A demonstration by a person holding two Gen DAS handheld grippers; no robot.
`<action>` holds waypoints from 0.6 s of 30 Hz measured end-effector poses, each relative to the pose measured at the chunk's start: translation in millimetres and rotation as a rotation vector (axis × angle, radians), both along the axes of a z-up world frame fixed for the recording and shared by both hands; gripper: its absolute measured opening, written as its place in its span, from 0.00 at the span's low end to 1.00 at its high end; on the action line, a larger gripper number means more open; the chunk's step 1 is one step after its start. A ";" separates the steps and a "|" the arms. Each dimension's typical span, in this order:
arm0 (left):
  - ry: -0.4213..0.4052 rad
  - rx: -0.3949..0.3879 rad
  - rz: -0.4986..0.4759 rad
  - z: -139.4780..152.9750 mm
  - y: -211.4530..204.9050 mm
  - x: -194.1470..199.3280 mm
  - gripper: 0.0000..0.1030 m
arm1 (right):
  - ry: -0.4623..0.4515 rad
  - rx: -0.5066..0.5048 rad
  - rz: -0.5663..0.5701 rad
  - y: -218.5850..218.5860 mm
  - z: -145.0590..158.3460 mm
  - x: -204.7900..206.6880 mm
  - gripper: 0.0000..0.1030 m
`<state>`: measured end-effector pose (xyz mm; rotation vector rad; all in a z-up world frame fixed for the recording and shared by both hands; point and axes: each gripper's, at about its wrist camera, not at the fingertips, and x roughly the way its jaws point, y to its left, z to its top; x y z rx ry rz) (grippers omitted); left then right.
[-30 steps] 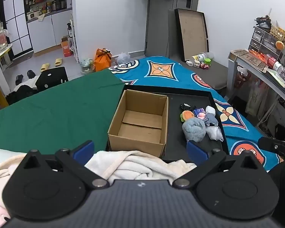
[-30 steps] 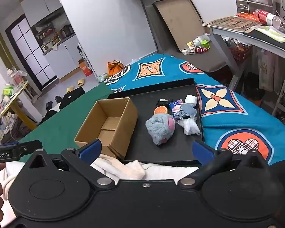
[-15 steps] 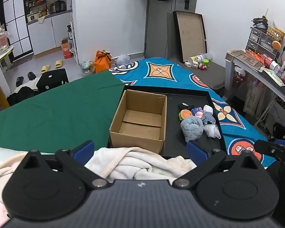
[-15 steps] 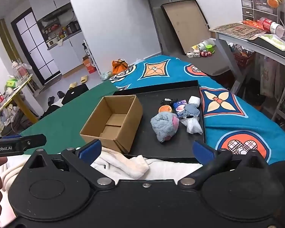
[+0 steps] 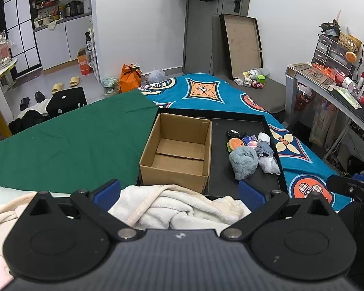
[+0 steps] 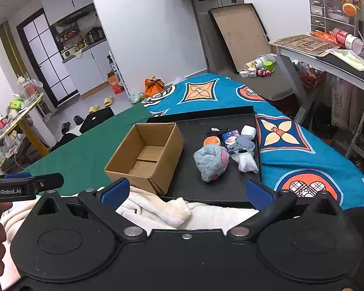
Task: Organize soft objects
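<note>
Left wrist view: cardboard box looks farther than before; both hand-held grippers spread wide.

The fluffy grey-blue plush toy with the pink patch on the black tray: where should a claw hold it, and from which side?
Grip the fluffy grey-blue plush toy across its rounded middle, coming from above with the open right claw. It lies as a soft ball on the black tray, with bare tray on its near and box sides, but small items crowd its far right.
</note>
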<state>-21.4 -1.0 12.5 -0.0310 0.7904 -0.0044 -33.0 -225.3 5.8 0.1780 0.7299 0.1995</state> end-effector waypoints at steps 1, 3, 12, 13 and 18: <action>0.000 0.002 0.000 0.2 -0.2 -0.1 0.99 | -0.002 -0.001 0.001 0.4 0.3 -0.9 1.00; -0.001 0.000 -0.005 -1.1 1.2 -0.7 0.99 | -0.006 -0.002 -0.001 0.3 0.8 -1.6 1.00; -0.013 0.001 -0.015 0.9 -1.0 -3.9 0.99 | 0.000 -0.006 -0.013 -0.5 -0.8 -2.4 1.00; -0.012 0.000 -0.016 0.7 -0.5 -4.2 0.99 | -0.002 -0.007 -0.012 -0.6 -0.7 -2.2 1.00; -0.012 0.004 -0.012 0.3 0.5 -4.1 0.99 | -0.008 -0.008 -0.012 1.2 -0.4 -4.9 1.00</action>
